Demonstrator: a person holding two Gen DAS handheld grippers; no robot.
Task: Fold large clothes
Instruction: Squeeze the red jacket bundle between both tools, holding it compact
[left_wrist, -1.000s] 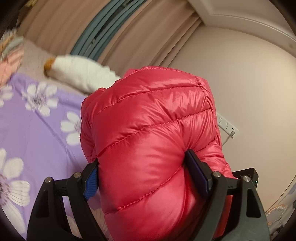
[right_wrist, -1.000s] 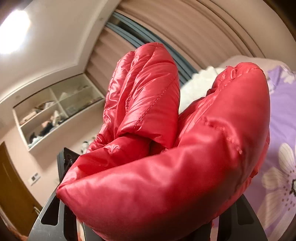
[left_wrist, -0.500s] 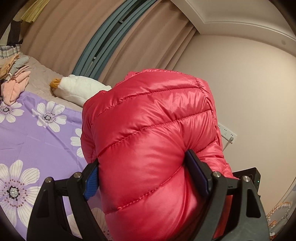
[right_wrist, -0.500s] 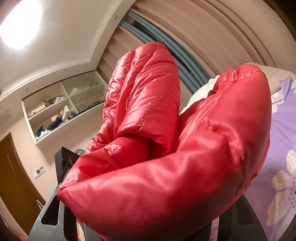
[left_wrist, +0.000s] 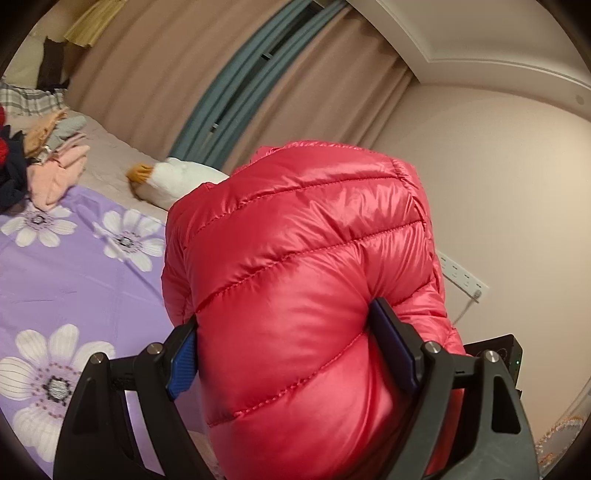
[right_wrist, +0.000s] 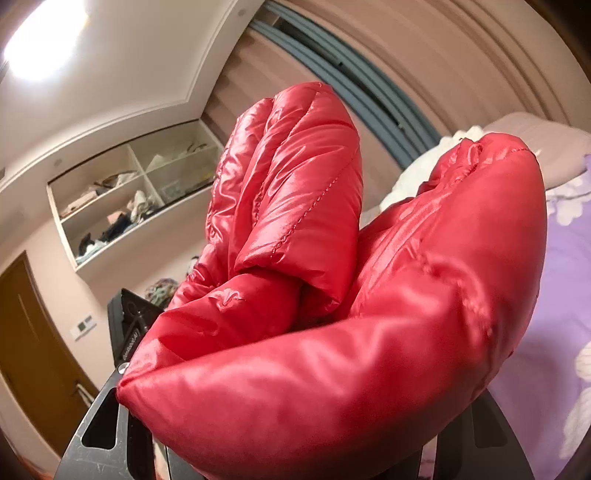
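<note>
A shiny red quilted puffer jacket (left_wrist: 303, 266) fills the middle of the left wrist view. My left gripper (left_wrist: 284, 343) is shut on a thick bunch of it, blue pads pressed into both sides, and holds it above the bed. In the right wrist view the same jacket (right_wrist: 369, 314) bulges over my right gripper (right_wrist: 295, 443) and hides its fingertips; the folds drape over both black fingers, so it appears clamped on the fabric.
A purple bedsheet with white flowers (left_wrist: 74, 266) lies below on the left. A pile of clothes (left_wrist: 40, 162) and a white plush toy (left_wrist: 173, 181) sit at the bed's far end. Curtains (left_wrist: 207, 81), a wall socket (left_wrist: 461, 275), open shelves (right_wrist: 136, 199) and a door (right_wrist: 33, 362) surround the bed.
Both grippers have lifted and tilted with the jacket still held. More of the bed's far end, the clothes pile and the ceiling have come into view.
</note>
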